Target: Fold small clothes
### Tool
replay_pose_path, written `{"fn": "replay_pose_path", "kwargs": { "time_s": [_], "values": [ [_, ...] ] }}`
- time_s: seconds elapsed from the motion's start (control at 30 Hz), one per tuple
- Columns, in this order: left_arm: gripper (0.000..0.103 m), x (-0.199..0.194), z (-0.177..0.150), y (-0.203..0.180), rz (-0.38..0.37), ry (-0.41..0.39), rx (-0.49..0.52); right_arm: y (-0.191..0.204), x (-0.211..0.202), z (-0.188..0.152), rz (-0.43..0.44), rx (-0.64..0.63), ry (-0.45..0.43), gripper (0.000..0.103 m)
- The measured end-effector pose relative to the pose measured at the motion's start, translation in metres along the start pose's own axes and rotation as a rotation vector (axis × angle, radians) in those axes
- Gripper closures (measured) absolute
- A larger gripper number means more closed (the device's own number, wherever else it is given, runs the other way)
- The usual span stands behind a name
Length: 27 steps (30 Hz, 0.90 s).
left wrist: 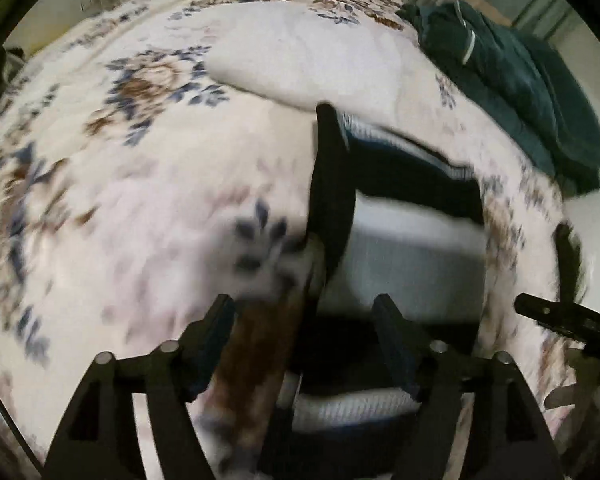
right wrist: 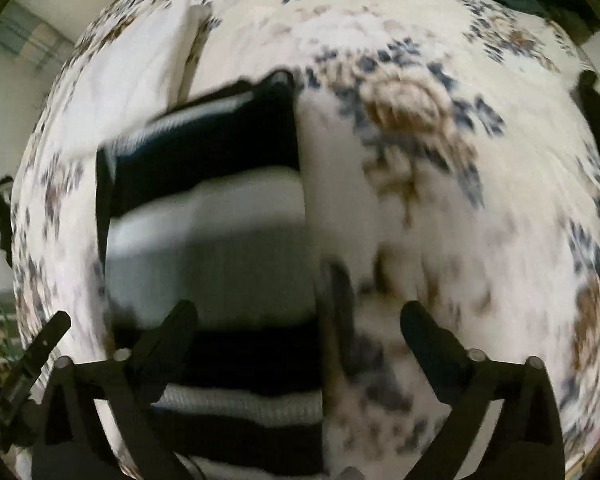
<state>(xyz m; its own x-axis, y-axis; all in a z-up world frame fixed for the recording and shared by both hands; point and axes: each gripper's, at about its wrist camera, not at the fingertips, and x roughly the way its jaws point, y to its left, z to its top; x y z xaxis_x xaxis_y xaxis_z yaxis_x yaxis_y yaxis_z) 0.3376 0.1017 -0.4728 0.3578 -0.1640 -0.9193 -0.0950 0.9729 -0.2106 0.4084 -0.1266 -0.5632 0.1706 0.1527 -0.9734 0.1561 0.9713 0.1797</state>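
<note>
While both cameras blur with motion, we look down on a bed covered by a cream floral bedspread [left wrist: 148,184]. In the left wrist view its far edge curves along the top, with pale wall beyond, and a dark green garment [left wrist: 512,80] is heaped at the far right edge. A plain white pillow [left wrist: 300,56] lies in the middle distance. To the left of the centre, the bedspread is bare and offers wide open room.

The task's thing, a folded black-and-white striped garment [left wrist: 412,216], lies flat on the bedspread, its edges fairly straight. In the left wrist view, our left gripper [left wrist: 304,316] hangs above it with jaws spread apart and nothing pinched between them; the garment shows just beyond and beneath the right finger. A tip of the other gripper shows at the right edge.

In the right wrist view, the striped garment [right wrist: 208,216] sits left of centre. Our right gripper [right wrist: 296,316] is spread wide and holds nothing; the garment's right edge runs down between the fingers.
</note>
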Motion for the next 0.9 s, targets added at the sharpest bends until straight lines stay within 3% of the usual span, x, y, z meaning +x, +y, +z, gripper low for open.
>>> {"fn": "replay_pose_path", "kwargs": {
  "time_s": [0.2,0.53,0.8,0.9],
  "values": [
    [0.031,-0.031,-0.068,-0.021,0.086,0.002,0.096,0.007,-0.026,-0.101,-0.066,-0.077,-0.02,0.0],
    [0.031,-0.044,-0.184,-0.018,0.094,0.137,0.13,-0.02,-0.01,-0.251,-0.019,-0.033,0.154,0.0],
    [0.031,-0.031,-0.252,-0.001,0.094,0.272,0.137,-0.043,0.016,-0.33,0.014,-0.001,0.29,0.0],
    [0.031,-0.026,-0.27,0.018,0.066,0.325,0.073,-0.052,0.025,-0.351,0.043,0.008,0.342,0.0]
  ]
}}
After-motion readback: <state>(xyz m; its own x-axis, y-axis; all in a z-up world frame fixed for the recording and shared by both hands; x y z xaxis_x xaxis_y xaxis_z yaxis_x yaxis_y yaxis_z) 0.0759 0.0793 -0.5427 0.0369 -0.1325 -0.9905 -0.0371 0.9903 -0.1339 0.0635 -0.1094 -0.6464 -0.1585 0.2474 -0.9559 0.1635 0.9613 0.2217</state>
